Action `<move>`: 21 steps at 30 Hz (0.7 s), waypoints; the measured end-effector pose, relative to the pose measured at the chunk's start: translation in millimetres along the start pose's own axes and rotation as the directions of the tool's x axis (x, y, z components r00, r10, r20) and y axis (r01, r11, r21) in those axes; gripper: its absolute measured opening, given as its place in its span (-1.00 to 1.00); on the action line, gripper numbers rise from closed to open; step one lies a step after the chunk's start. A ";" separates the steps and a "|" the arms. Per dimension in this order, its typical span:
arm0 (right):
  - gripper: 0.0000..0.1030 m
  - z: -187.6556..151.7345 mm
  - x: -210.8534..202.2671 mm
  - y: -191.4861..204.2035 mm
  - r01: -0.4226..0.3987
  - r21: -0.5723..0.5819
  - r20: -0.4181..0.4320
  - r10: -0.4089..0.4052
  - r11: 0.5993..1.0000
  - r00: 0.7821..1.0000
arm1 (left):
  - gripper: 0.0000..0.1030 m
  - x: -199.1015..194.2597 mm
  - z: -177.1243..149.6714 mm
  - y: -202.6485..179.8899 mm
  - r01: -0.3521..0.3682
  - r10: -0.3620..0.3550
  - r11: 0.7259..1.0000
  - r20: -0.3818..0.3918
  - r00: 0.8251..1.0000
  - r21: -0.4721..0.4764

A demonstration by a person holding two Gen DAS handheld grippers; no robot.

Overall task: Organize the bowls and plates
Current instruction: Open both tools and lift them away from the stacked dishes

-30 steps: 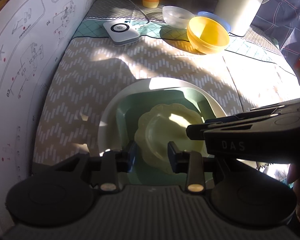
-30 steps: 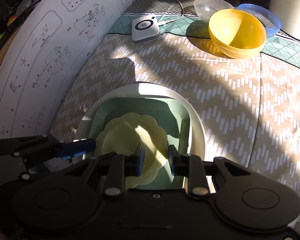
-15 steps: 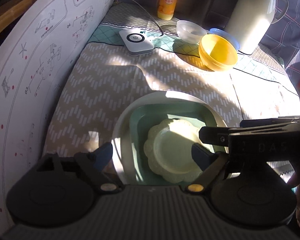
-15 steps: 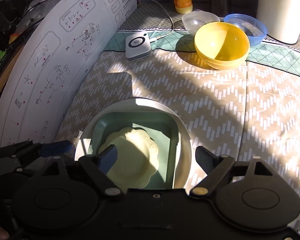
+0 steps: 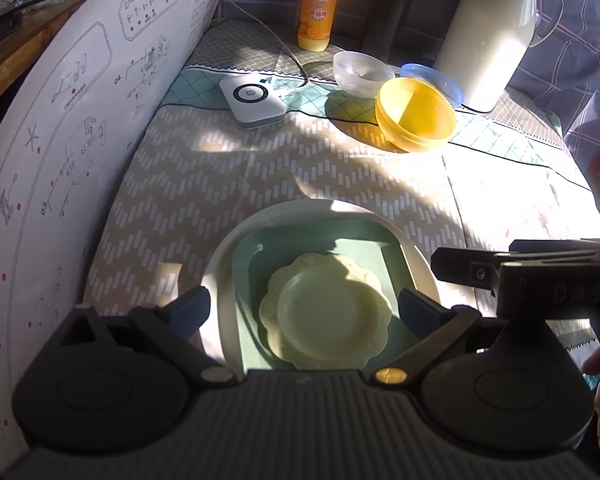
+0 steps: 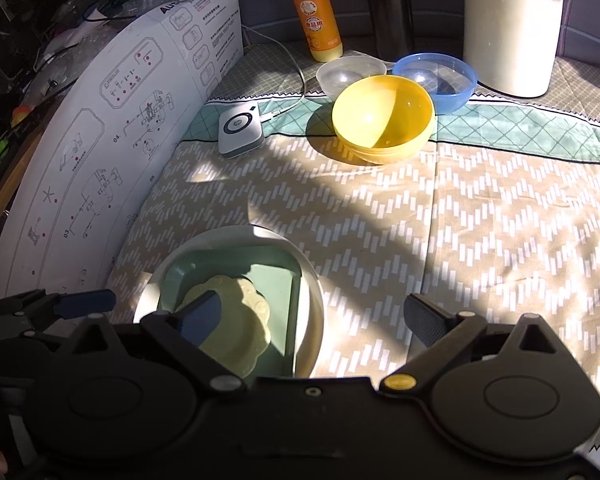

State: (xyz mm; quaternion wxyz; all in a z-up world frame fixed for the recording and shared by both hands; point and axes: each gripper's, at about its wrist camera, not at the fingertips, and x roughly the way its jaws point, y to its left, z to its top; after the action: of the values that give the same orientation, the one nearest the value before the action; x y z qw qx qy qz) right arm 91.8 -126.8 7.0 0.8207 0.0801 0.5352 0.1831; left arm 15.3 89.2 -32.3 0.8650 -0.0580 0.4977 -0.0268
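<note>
A pale yellow scalloped plate [image 5: 328, 316] lies in a square green dish [image 5: 340, 244], which sits on a round white plate [image 5: 224, 276]; the stack also shows in the right wrist view [image 6: 236, 320]. My left gripper [image 5: 304, 310] is open and empty above the stack. My right gripper [image 6: 312, 316] is open and empty above the stack's right edge. A yellow bowl [image 6: 382, 118], a clear bowl [image 6: 350, 74] and a blue bowl [image 6: 436, 78] stand at the back.
A white printed box [image 6: 112, 148] walls the left side. A white device with a cable [image 6: 240, 128], an orange bottle [image 6: 314, 12] and a cream jug [image 6: 512, 24] stand at the back. The patterned cloth [image 6: 480, 220] covers the table.
Both grippers opened, let go of the yellow plate on the stack, and drew back and up. The plate stack has not moved.
</note>
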 end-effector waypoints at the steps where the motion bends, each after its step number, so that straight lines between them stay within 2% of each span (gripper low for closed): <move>1: 0.93 -0.2 -1.0 -2.4 0.000 0.006 0.002 0.000 1.000 1.000 | 0.99 -0.4 0.6 -1.4 -0.002 0.002 1.000 0.001 1.000 0.004; 14: 0.95 -3.1 -12.2 -41.7 0.003 0.094 0.031 -0.005 0.996 1.000 | 0.99 6.0 16.2 -27.0 -0.025 0.025 0.998 0.000 1.000 0.061; 21: 0.95 0.9 -17.0 -66.7 0.022 0.150 0.053 -0.030 0.988 0.998 | 0.99 15.3 34.4 -50.9 -0.040 0.039 0.992 0.014 0.999 0.122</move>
State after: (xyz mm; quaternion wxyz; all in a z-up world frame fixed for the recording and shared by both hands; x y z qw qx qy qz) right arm 100.8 -194.7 -0.1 0.8291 0.1394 0.5257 0.1296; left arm 53.4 39.7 -21.9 0.8701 0.0046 0.4913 -0.0397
